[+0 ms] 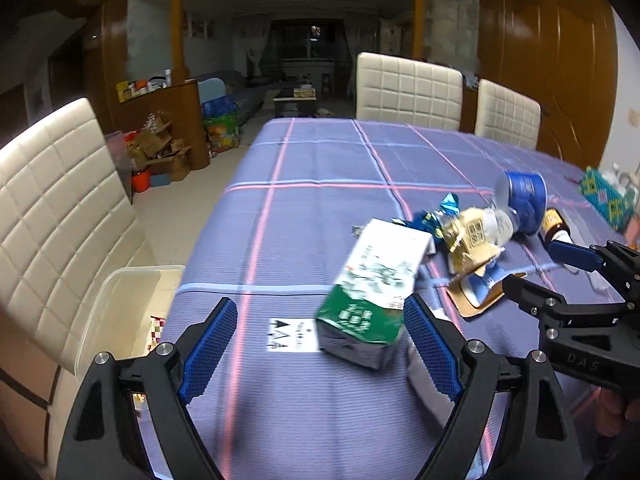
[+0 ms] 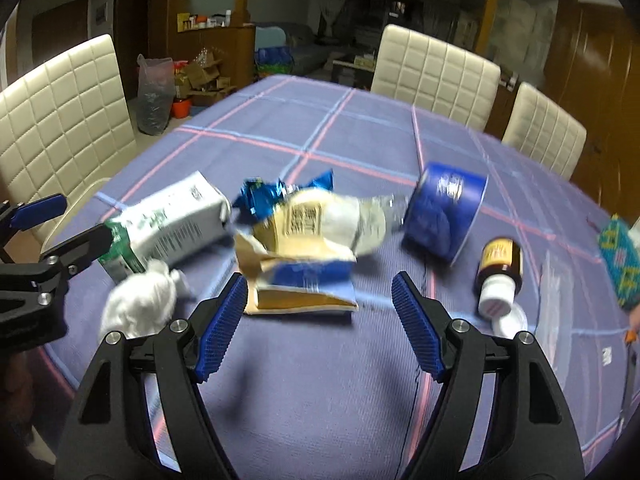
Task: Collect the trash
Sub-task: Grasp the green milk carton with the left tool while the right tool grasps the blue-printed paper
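Trash lies heaped across the purple checked tablecloth (image 1: 304, 208) ahead of you. Your left gripper (image 1: 320, 344) has its blue pads spread wide; the green-and-white carton (image 1: 372, 288) lies on its side between them at the lower centre of the left view, close to the right pad, and you cannot tell whether it touches. Nothing is clamped. Your right gripper (image 2: 318, 324) also stands open and empty, its pads either side of the torn blue-and-tan cardboard packet (image 2: 304, 284) at mid-frame. Just beyond that sit a crushed clear bottle (image 2: 360, 220), a blue foil wrapper (image 2: 276, 194) and a blue tub (image 2: 444, 216) on its side. A crumpled white tissue (image 2: 140, 304) lies at lower left of the right view, a brown bottle (image 2: 500, 276) at right. A clear plastic bin (image 1: 120, 300) stands beside the table at lower left of the left view.
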Demonstrator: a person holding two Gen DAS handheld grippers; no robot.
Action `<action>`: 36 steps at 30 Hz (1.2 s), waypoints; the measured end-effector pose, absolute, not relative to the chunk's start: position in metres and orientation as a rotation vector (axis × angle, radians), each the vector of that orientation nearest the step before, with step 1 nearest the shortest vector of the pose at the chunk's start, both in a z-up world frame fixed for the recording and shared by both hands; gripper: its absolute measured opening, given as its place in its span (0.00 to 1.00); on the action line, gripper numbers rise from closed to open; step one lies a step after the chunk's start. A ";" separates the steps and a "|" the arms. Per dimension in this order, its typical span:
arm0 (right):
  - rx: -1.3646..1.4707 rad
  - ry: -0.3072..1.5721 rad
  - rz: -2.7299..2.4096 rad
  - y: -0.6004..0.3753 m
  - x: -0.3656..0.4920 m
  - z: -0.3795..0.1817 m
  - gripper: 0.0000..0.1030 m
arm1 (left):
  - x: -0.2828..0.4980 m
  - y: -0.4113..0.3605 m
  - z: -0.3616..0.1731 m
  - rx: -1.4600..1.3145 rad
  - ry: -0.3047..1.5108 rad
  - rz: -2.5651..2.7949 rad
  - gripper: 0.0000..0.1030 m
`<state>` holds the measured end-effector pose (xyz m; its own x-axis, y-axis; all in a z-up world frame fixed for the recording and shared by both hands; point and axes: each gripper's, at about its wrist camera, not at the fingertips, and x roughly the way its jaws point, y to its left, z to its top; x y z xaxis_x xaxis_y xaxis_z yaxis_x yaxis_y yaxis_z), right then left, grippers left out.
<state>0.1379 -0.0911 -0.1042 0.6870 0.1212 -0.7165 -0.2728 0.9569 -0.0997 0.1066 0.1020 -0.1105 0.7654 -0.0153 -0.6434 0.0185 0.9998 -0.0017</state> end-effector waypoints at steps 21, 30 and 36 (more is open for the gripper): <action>-0.112 0.872 0.278 -0.094 0.155 -0.128 0.59 | 0.129 0.094 -0.128 -0.030 0.806 -0.089 0.55; -0.147 0.821 0.288 -0.086 0.145 -0.114 0.59 | 0.112 0.092 -0.103 -0.012 0.710 -0.101 0.55; -0.160 0.800 0.296 -0.080 0.142 -0.105 0.59 | 0.112 0.101 -0.098 -0.034 0.701 -0.079 0.55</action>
